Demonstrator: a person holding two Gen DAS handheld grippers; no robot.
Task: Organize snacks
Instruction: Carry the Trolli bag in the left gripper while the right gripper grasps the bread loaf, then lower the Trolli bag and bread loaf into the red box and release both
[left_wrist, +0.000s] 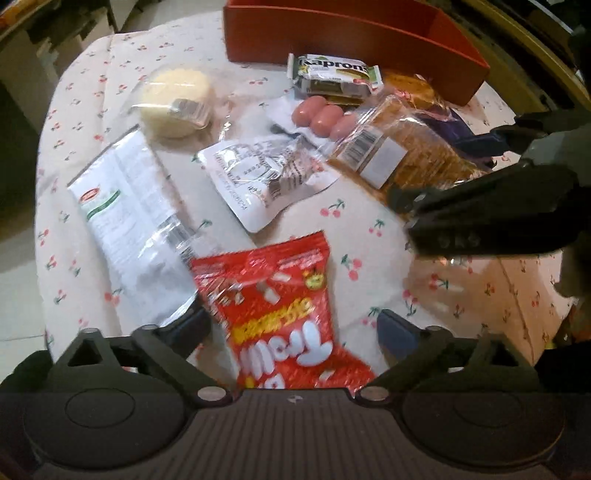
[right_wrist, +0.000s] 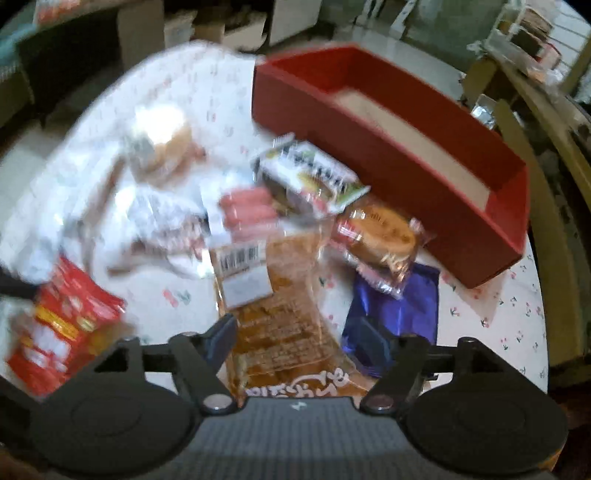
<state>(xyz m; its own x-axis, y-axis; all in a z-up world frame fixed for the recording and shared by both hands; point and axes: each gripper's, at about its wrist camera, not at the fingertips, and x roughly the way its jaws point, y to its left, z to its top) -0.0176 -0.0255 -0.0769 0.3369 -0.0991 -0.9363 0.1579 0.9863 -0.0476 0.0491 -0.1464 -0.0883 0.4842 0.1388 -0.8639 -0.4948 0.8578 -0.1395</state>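
Several wrapped snacks lie on a cherry-print cloth in front of an empty red box (left_wrist: 351, 40), which also shows in the right wrist view (right_wrist: 424, 177). My left gripper (left_wrist: 291, 325) is open with its fingers on either side of a red Trolli bag (left_wrist: 280, 310). My right gripper (right_wrist: 299, 332) is open over a brown biscuit pack (right_wrist: 273, 314), next to a purple packet (right_wrist: 399, 314). From the left wrist view the right gripper (left_wrist: 480, 218) hangs beside the biscuit pack (left_wrist: 399, 155). A green Kaprons bar (left_wrist: 332, 74), pink sausages (left_wrist: 325, 118) and a round cake (right_wrist: 384, 232) lie near the box.
A pale round bun (left_wrist: 177, 99), a white flat pouch (left_wrist: 129, 221) and a crumpled white packet (left_wrist: 262, 177) lie on the left half of the table. The table edge curves round at left. Shelves and furniture stand beyond.
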